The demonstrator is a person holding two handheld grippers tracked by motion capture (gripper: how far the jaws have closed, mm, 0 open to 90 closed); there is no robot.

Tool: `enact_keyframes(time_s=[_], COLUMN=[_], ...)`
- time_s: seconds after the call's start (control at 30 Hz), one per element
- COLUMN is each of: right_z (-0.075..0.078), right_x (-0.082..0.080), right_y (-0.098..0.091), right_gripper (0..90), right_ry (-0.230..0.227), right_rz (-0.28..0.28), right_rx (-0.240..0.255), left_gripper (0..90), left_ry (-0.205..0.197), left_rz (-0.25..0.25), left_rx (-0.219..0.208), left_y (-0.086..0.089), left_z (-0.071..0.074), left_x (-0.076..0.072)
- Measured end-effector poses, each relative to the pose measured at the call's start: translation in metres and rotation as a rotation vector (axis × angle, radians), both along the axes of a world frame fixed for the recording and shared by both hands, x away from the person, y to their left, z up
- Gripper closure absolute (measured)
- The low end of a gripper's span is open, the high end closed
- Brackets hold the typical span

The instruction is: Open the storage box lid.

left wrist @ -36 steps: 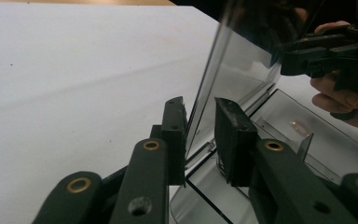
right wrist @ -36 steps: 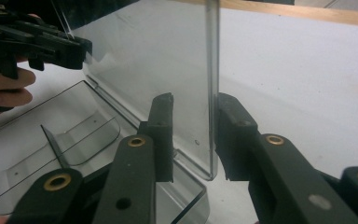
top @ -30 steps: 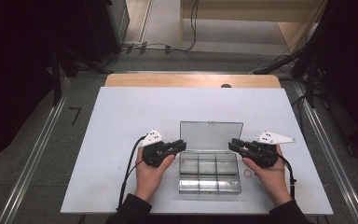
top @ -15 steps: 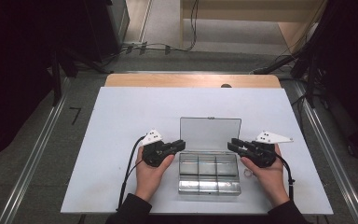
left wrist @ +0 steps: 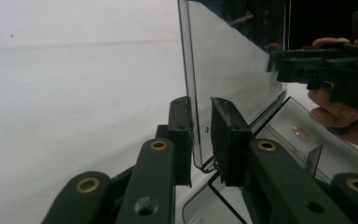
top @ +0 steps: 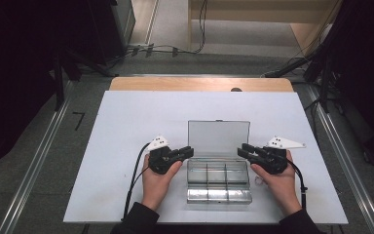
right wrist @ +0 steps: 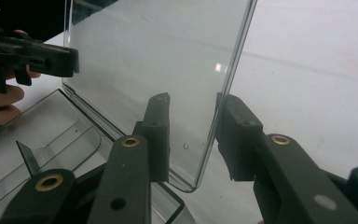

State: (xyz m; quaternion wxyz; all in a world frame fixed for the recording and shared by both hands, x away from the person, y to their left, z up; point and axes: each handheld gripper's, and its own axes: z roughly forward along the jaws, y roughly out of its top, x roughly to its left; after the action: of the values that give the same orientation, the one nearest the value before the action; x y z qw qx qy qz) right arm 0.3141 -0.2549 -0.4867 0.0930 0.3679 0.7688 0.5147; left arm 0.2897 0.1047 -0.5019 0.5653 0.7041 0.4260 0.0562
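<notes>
A clear plastic compartment box (top: 219, 196) lies on the white table with its lid (top: 218, 138) standing upright. My left gripper (top: 189, 150) reaches in from the left, its jaws straddling the lid's (left wrist: 233, 70) left edge. One pad sits close against the lid and a gap shows at the other, so the left gripper (left wrist: 200, 105) is open. My right gripper (top: 242, 149) straddles the lid's (right wrist: 154, 56) right edge. The right gripper (right wrist: 193, 100) is open, with space at both pads. Both grippers' jaws have just been opening, with the lid between them.
The box sits near the front middle of the white table top (top: 126, 126). A wooden strip (top: 199, 84) runs along the far edge. Cables (top: 175, 48) lie on the floor beyond, and metal rails (top: 39, 156) flank the table.
</notes>
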Motion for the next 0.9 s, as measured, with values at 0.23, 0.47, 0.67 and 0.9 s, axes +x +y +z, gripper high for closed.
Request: enact_keyframes(time_s=[0.23,0.47,0.67,0.9], right_z=[-0.0021,-0.0044,-0.0054,-0.008], right_x=[0.0023,0.0046,0.0062,0.0095], right_y=[-0.0001,-0.0017,-0.0022,-0.0038], right_gripper=[62.6,61.4,60.6,58.7], right_ry=[0.028,0.052,0.086,0.153], right_rz=[-0.015,-0.021,-0.028,-0.04], right_rx=[0.007,0.008,0.017,0.032], left_gripper=[74.2,71.1,69.7,66.3], left_ry=[0.024,0.054,0.076,0.124], left_rz=[0.003,0.001,-0.004,-0.001], left_rx=[-0.002,-0.007,-0.013,-0.031], left_y=[-0.0001,-0.0003,0.0003,0.0014], left_z=[-0.0021,-0.0043,-0.0056,-0.0074], left_x=[0.0017,0.0033,0.0047,0.0074])
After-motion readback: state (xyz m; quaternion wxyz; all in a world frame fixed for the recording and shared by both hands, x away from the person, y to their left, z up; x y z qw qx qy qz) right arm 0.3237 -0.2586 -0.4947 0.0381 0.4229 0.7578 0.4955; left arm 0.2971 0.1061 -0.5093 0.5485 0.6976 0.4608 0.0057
